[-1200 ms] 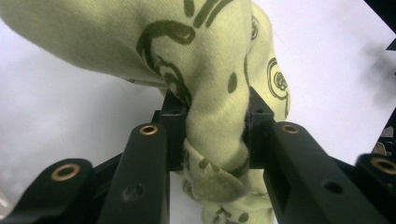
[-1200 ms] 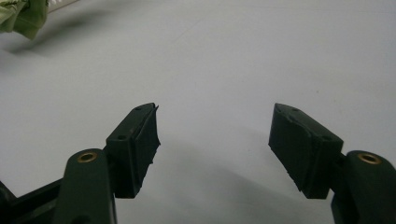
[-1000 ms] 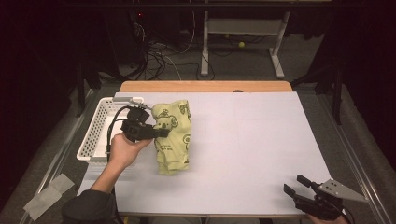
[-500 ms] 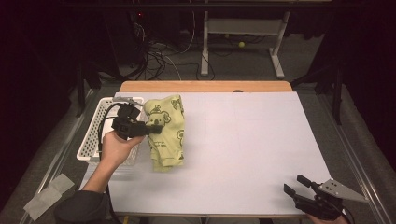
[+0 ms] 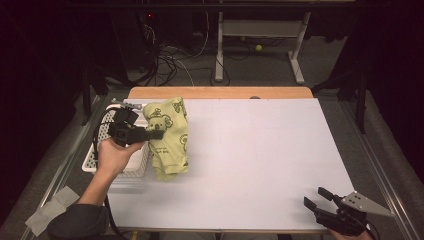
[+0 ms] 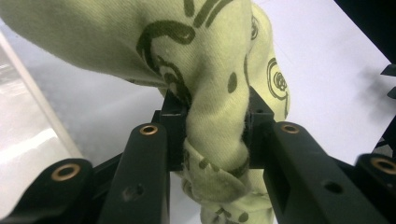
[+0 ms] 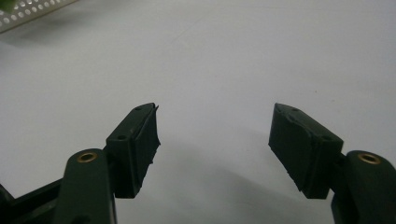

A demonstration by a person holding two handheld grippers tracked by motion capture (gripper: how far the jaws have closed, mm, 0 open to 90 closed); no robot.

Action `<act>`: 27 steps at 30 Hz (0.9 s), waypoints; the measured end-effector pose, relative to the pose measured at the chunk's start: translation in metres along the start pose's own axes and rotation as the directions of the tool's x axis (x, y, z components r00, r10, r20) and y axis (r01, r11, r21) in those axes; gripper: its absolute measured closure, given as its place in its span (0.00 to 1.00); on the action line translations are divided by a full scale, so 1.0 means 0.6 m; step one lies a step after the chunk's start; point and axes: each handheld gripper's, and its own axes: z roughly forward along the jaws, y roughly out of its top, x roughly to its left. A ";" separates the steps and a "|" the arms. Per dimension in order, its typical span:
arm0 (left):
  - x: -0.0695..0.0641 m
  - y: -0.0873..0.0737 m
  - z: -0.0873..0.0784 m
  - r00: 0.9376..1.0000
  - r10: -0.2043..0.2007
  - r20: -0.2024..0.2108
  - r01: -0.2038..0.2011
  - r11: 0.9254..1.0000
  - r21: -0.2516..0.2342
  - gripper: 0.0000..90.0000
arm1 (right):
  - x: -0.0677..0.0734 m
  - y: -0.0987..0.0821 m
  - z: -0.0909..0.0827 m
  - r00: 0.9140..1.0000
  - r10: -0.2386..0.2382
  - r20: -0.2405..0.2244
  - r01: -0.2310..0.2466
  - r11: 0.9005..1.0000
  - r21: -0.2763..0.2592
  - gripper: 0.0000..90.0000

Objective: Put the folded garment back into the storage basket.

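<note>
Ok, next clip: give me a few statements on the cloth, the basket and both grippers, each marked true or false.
1. The left gripper is clamped on the yellow-green printed cloth. True.
2. The right gripper holds a corner of the cloth. False: its jaws stand open over the bare white table.
3. The white basket sits at the table's left edge. True.
4. The cloth is folded flat inside the basket. False: it hangs bunched from the left gripper, beside the basket.

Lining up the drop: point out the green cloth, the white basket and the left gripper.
green cloth (image 5: 170,145), high view, on its hanging middle.
white basket (image 5: 90,163), high view, on its near left rim.
left gripper (image 6: 215,128), left gripper view, between its fingertips.
</note>
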 end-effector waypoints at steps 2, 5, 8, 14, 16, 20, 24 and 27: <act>0.003 -0.001 -0.003 1.000 -0.005 -0.003 0.005 1.000 -0.002 0.73 | 0.000 0.000 0.000 1.000 0.002 0.000 -0.002 1.000 0.001 0.37; 0.008 -0.002 -0.009 1.000 -0.013 -0.007 0.013 1.000 -0.007 0.73 | 0.000 0.000 0.000 1.000 0.003 0.001 -0.003 1.000 0.001 0.37; 0.013 -0.003 -0.017 1.000 -0.020 -0.009 0.020 1.000 -0.016 0.73 | 0.000 0.000 0.000 1.000 0.004 0.001 -0.004 1.000 0.001 0.37; 0.023 -0.006 -0.032 0.999 -0.035 -0.018 0.034 0.999 -0.027 0.73 | 0.000 0.000 0.001 1.000 0.003 0.003 -0.003 1.000 0.002 0.37; 0.026 -0.007 -0.036 0.999 -0.040 -0.019 0.040 0.999 -0.032 0.73 | 0.000 0.000 0.001 1.000 0.004 0.003 -0.004 1.000 0.003 0.37; 0.033 -0.010 -0.044 0.999 -0.048 -0.024 0.047 0.998 -0.035 0.73 | 0.000 0.000 0.001 1.000 0.006 0.003 -0.006 1.000 0.004 0.37; 0.042 -0.012 -0.052 0.998 -0.062 -0.027 0.060 0.997 -0.047 0.73 | -0.001 0.000 0.001 1.000 0.006 0.005 -0.006 1.000 0.003 0.37; 0.049 -0.014 -0.059 0.997 -0.073 -0.031 0.071 0.996 -0.053 0.73 | -0.001 0.000 0.001 1.000 0.008 0.007 -0.008 1.000 0.004 0.37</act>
